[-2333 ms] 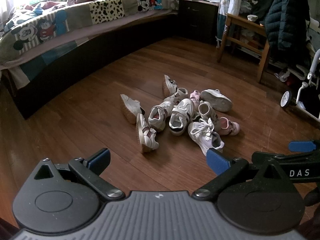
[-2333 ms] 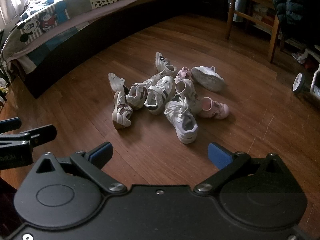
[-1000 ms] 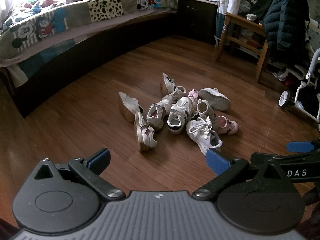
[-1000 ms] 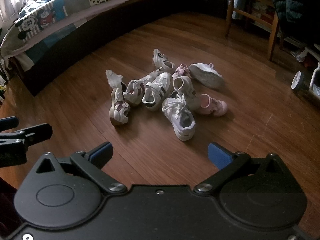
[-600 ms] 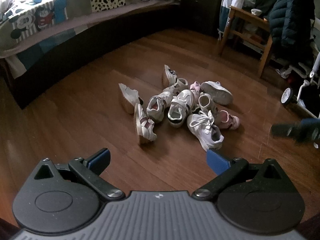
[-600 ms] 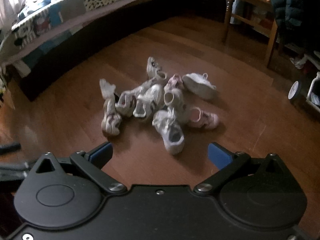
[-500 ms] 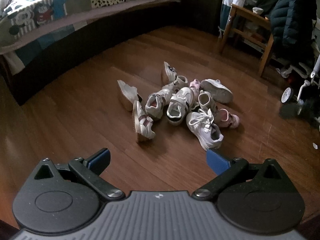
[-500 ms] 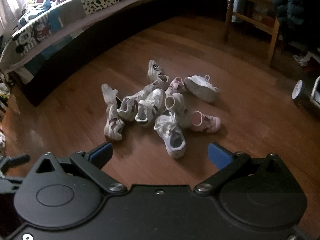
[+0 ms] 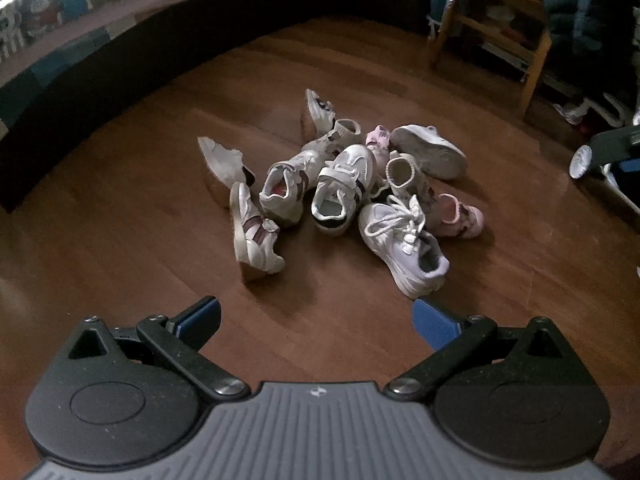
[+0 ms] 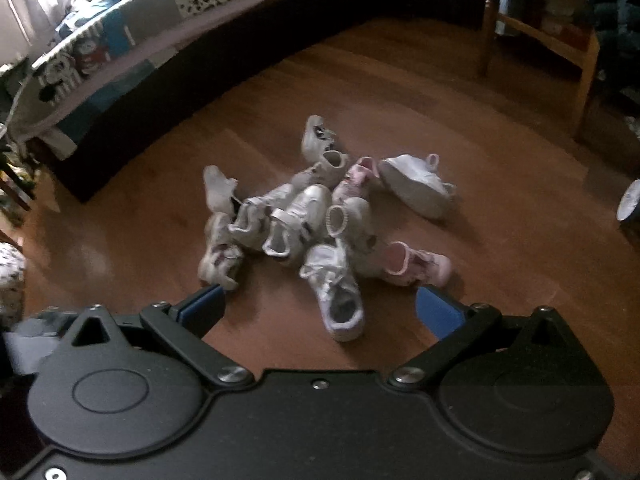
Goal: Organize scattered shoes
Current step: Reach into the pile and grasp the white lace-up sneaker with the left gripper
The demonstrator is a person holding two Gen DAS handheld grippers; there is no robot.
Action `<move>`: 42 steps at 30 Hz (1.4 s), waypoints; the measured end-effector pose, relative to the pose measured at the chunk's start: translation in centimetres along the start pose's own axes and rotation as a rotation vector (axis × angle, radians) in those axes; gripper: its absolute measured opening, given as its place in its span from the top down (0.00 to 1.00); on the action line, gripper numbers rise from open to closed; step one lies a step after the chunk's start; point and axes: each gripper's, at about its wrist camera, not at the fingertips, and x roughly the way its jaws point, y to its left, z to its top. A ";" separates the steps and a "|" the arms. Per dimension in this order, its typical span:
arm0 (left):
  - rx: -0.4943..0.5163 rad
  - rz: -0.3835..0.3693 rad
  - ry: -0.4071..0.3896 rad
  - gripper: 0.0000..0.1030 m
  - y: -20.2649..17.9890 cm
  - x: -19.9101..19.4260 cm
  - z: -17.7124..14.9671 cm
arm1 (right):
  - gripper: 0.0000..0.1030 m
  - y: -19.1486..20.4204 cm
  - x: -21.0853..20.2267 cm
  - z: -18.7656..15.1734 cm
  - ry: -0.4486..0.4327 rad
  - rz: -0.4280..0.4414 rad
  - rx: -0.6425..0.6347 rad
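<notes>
Several small shoes lie heaped on the wooden floor [image 9: 120, 240]. Nearest is a white laced sneaker [image 9: 404, 244], which also shows in the right wrist view [image 10: 340, 292]. A white shoe with maroon straps [image 9: 254, 236] lies on its side at the left. A pink shoe [image 9: 460, 220] rests at the right of the heap, a white-and-black strap shoe [image 9: 344, 188] in the middle. My left gripper [image 9: 316, 316] is open above the bare floor short of the heap. My right gripper [image 10: 320, 304] is open, with the laced sneaker seen between its fingers. Neither holds anything.
A bed with a patchwork quilt [image 10: 120, 40] runs along the back left. A wooden chair [image 9: 500, 24] with a dark jacket stands at the back right. A stroller wheel [image 9: 580, 162] sits at the right. The right gripper's tip [image 9: 624, 160] shows at the right edge.
Both grippers have moved forward and down toward the heap, which now looks larger. The right gripper has shifted farther ahead in the left wrist view. Both stay open.
</notes>
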 end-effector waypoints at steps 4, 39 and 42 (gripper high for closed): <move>-0.029 -0.015 0.020 0.00 -0.9 4.0 0.4 | 0.00 -0.6 -2.1 1.9 -0.081 0.025 -0.028; 0.028 -0.098 0.238 0.79 -10.0 26.6 2.2 | 0.50 -7.1 -3.4 3.0 -0.254 0.247 0.268; 0.003 -0.113 0.227 0.84 -8.6 25.3 1.8 | 0.49 -7.1 -3.5 3.1 -0.263 0.240 0.268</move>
